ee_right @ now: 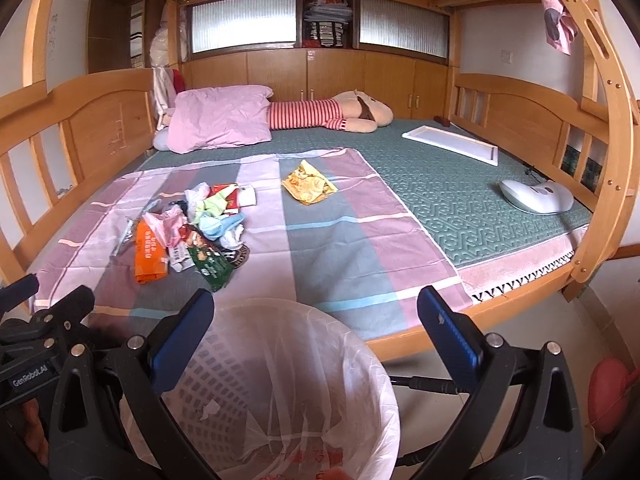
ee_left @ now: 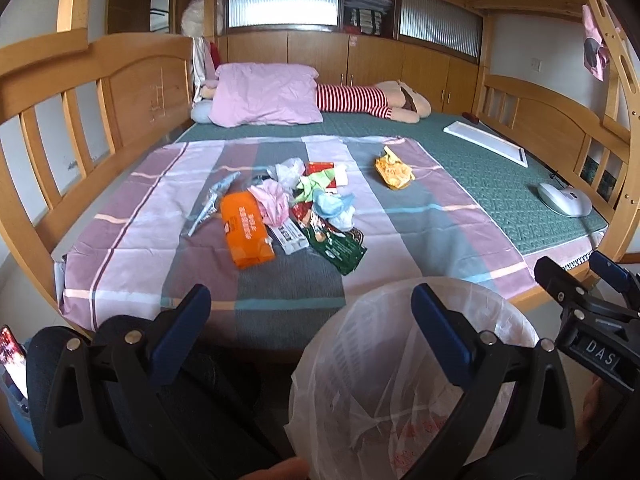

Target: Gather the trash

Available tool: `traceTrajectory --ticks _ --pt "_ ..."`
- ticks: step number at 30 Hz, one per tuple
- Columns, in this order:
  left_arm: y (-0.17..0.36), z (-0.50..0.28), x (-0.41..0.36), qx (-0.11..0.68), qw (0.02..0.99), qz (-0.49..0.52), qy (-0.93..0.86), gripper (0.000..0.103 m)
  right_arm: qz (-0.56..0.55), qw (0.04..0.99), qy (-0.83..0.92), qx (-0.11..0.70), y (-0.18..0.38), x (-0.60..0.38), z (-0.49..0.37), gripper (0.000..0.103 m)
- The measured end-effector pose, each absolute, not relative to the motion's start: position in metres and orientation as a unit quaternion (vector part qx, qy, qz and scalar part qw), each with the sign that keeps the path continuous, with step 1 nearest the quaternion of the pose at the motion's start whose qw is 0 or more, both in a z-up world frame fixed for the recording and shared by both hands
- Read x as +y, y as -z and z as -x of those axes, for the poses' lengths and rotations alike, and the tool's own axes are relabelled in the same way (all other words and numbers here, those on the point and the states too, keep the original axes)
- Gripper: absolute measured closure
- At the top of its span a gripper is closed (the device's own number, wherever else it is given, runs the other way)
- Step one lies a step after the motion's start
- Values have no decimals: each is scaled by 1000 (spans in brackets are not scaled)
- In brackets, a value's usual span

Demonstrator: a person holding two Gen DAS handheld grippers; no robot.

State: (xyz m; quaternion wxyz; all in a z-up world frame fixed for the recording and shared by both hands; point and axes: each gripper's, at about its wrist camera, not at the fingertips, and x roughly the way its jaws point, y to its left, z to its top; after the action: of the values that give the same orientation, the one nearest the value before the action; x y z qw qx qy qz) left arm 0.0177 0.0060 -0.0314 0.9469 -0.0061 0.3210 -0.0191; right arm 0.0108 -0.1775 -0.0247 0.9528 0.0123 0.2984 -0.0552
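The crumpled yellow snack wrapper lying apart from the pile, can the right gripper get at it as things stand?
Probably yes. The crumpled yellow snack wrapper lies alone on the striped bedsheet, nothing over it. The right gripper is open, hovering above the bag-lined white bin, so it must reach forward over the bed.

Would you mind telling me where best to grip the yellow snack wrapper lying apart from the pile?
Probably pinch the yellow wrapper at its raised, crumpled far edge, coming from above with the right gripper; the rest lies flat against the striped sheet.
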Motion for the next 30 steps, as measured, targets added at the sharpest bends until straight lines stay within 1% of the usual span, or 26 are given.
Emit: traceTrajectory --ticks 4,7,11,15,18,23,30 --pt "31 -18 2 319 947 -3 30 3 -6 951 75 301 27 -181 -13 3" --pt "31 -16 -1 318 946 -8 54 3 -15 955 78 287 23 -184 -9 3" --pt "31 -14 4 322 941 25 98 4 -43 962 97 252 15 -193 -1 3" --pt "32 -12 6 318 939 47 119 4 -56 963 99 243 12 -199 -2 3" --pt "31 -10 4 301 945 51 117 4 -43 963 90 252 14 -194 -7 3" --pt "22 1 12 247 952 97 149 4 -28 965 73 251 21 -182 -9 3" --pt "25 -3 20 244 956 115 116 4 -25 967 61 246 19 -177 -8 3"
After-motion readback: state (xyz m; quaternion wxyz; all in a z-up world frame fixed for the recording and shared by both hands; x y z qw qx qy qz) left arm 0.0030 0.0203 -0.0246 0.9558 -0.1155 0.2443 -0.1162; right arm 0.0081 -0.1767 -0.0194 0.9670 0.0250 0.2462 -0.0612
